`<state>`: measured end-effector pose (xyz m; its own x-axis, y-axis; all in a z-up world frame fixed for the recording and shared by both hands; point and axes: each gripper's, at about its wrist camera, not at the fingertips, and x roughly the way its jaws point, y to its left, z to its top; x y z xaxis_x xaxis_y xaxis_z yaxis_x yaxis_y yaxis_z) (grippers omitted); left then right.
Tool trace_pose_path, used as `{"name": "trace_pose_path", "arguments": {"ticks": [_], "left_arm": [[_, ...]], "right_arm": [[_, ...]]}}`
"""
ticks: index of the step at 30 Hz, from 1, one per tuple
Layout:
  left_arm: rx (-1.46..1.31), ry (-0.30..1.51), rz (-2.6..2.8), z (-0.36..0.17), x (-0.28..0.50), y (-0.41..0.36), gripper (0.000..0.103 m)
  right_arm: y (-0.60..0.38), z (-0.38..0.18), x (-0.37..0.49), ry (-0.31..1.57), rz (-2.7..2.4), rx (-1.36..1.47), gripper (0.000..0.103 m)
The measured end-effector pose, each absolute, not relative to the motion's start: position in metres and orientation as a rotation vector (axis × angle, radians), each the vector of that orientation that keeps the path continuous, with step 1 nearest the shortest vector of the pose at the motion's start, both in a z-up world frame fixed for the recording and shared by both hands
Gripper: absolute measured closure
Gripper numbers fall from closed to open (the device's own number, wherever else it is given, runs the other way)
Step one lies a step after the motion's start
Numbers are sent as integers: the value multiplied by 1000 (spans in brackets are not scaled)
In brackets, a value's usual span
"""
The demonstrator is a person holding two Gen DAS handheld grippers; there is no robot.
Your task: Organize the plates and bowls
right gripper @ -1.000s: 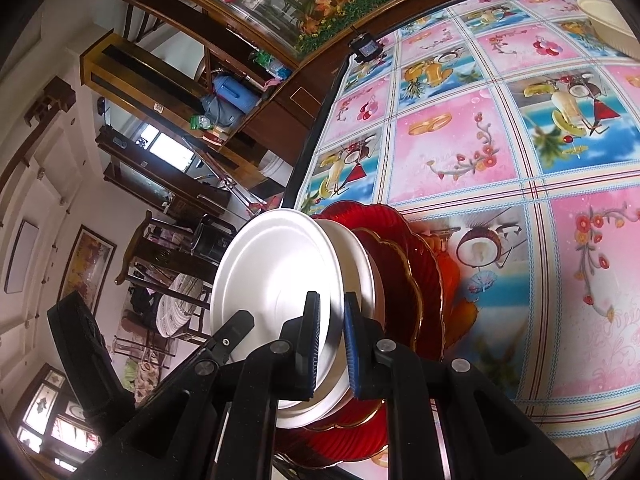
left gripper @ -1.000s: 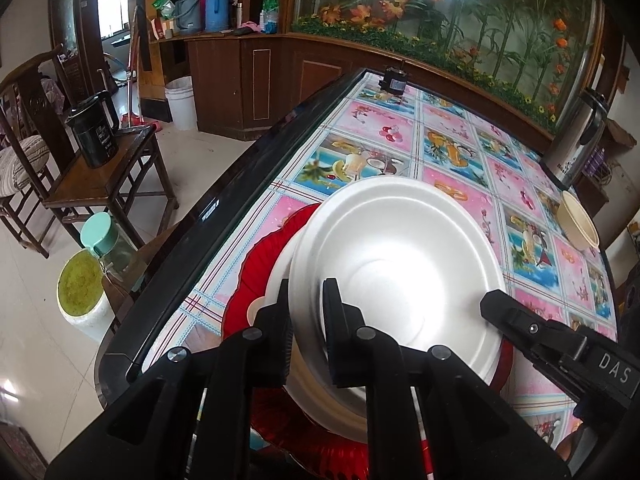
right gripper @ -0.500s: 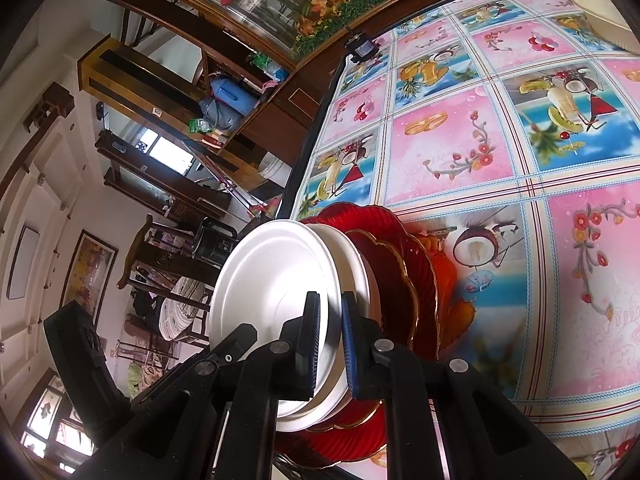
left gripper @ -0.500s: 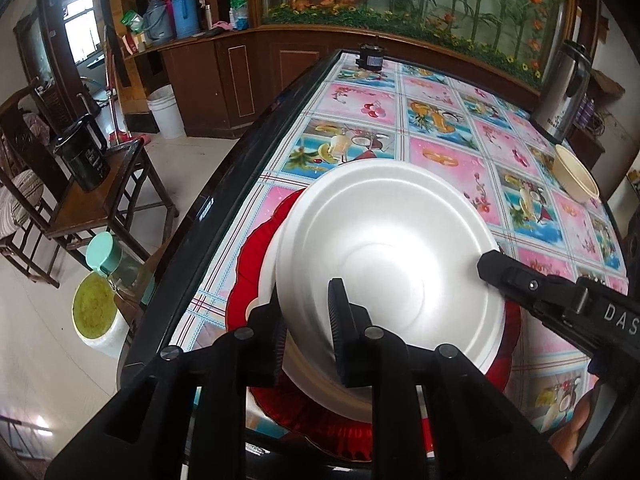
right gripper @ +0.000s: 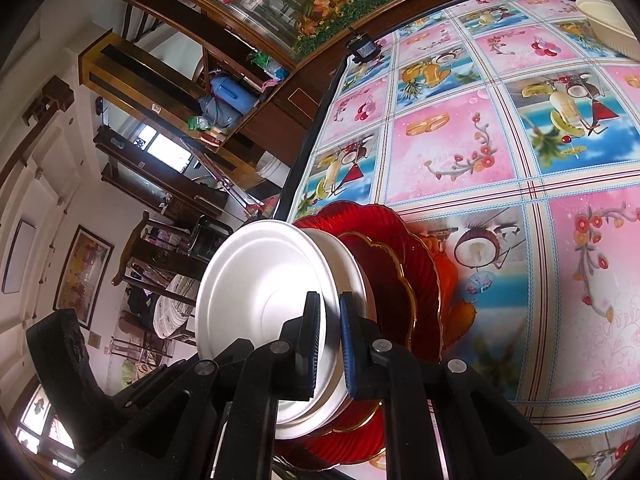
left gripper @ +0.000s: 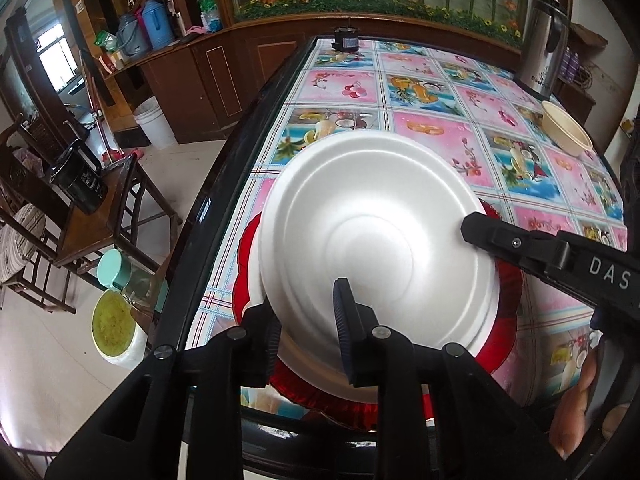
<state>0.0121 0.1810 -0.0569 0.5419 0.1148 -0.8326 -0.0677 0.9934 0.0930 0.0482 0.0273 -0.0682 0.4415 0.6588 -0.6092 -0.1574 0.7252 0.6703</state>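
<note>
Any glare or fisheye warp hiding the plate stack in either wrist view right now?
Left wrist: bright glare washes out the white plate near its centre, though its rim still reads; table edge bows from fisheye. Right wrist: no glare, white plate, red plates and gripper fingers sharp; tablecloth grid lines curve toward the edges.

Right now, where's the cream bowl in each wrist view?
Left wrist: cream bowl at upper right, on the table in front of the steel kettle.
Right wrist: cream bowl at the top right corner, cut by the edge.
Shared landmark: small black box at the table's far edge.
</note>
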Motion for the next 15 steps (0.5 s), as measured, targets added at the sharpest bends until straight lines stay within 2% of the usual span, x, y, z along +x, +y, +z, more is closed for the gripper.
{"name": "trace_pose_path", "arguments": {"ticks": [8,10,12,15], "left_arm": [[34,1026,84,-53,11,186,78],[2,1037,38,-54,12,188,61],[-88,1054,-29,-53,14,196,52],[-236,1049,-74,-48,14,213,49]], "right_arm": [[33,-67,47,990,545,554,93],[34,-66,46,986,543,547,93],[34,-66,46,985,543,545,93],[35,-64,45,979,537,533,93]]}}
